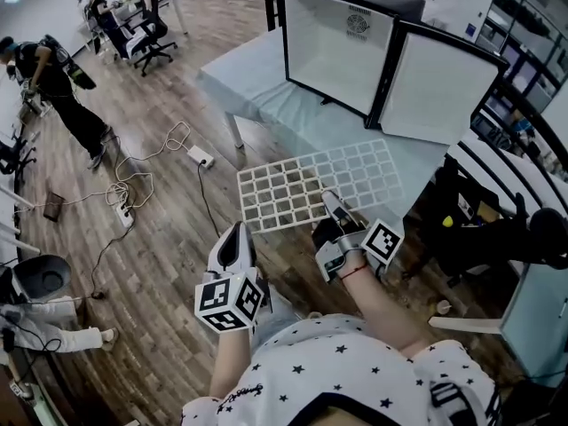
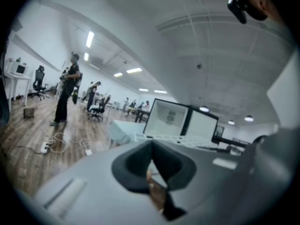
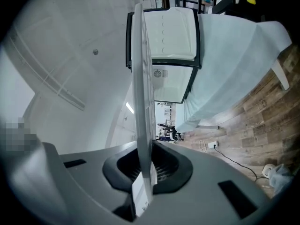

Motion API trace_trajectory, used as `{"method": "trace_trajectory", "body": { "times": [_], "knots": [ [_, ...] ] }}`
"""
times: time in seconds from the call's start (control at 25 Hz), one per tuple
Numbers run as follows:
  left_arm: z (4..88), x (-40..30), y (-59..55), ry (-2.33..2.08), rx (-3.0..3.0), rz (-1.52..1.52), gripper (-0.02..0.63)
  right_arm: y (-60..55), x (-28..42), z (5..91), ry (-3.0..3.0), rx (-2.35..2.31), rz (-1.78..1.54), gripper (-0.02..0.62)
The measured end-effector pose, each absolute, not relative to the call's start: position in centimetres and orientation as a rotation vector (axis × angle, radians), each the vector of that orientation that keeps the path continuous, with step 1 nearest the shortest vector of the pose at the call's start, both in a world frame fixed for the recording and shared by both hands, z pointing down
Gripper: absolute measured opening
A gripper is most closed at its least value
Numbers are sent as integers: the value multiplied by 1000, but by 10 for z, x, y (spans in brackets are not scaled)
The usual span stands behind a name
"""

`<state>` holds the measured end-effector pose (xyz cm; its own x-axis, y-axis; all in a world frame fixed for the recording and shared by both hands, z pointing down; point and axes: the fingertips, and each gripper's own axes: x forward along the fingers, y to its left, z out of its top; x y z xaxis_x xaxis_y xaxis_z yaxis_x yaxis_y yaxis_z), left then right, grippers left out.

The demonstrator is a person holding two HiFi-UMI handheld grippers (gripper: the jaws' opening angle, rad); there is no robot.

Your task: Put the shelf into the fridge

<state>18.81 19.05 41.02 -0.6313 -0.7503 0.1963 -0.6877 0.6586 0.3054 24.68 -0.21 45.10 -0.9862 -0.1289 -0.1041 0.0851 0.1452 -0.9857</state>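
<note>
A white grid shelf (image 1: 319,185) hangs flat over the near edge of the cloth-covered table (image 1: 257,87). My right gripper (image 1: 333,201) is shut on the shelf's near edge. In the right gripper view the shelf (image 3: 142,78) stands edge-on between the jaws of the right gripper (image 3: 145,172). Behind it on the table is the small fridge (image 1: 342,51), white inside, with its door (image 1: 439,91) swung open to the right. My left gripper (image 1: 232,238) sits below and left of the shelf, apart from it. The left gripper (image 2: 152,161) is shut and holds nothing, and points toward the fridge (image 2: 168,118).
Cables and a power strip (image 1: 200,156) lie on the wooden floor left of the table. A person (image 1: 53,87) stands at the far left near office chairs (image 1: 146,34). Dark equipment (image 1: 497,229) crowds the right side. A grey bin (image 1: 40,278) sits at lower left.
</note>
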Motion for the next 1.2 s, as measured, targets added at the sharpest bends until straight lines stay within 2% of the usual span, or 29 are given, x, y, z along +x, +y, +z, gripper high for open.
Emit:
{"method": "trace_trajectory", "body": {
  "times": [0.84,1.2],
  "knots": [
    [406,-59,158,-2407,1387,-265,8,-41,53,447,2102,-347,-1822,38],
    [409,-129,141,-2325,1507,-242,8,-56,4,444,2023,-449,-1752,38]
  ]
}}
